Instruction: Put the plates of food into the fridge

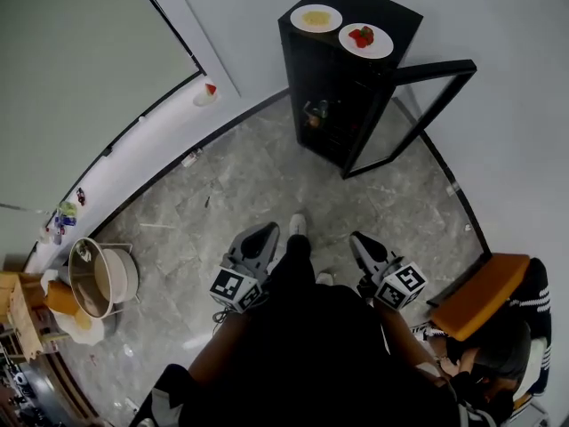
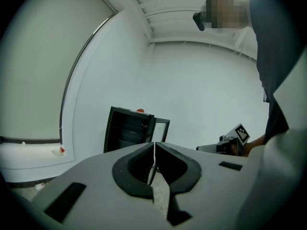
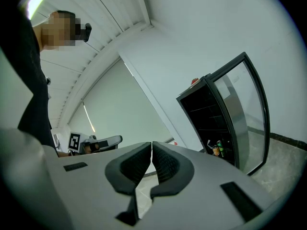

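A black fridge (image 1: 342, 78) stands against the far wall with its glass door (image 1: 418, 114) swung open to the right. Two white plates rest on its top: one with yellow food (image 1: 316, 18), one with red food (image 1: 365, 40). My left gripper (image 1: 260, 237) and right gripper (image 1: 363, 245) hang close to my body, well short of the fridge, both shut and empty. In the left gripper view the shut gripper (image 2: 154, 158) points toward the fridge (image 2: 128, 133). In the right gripper view the shut gripper (image 3: 151, 161) has the open fridge (image 3: 211, 123) to its right.
Bottles (image 1: 317, 109) stand inside the fridge. A small dish with something red (image 1: 205, 92) lies on the window sill. A round tub (image 1: 100, 277) and wooden shelving (image 1: 22, 314) are at the left. An orange chair (image 1: 480, 294) and another person's sleeve (image 1: 532, 314) are at the right.
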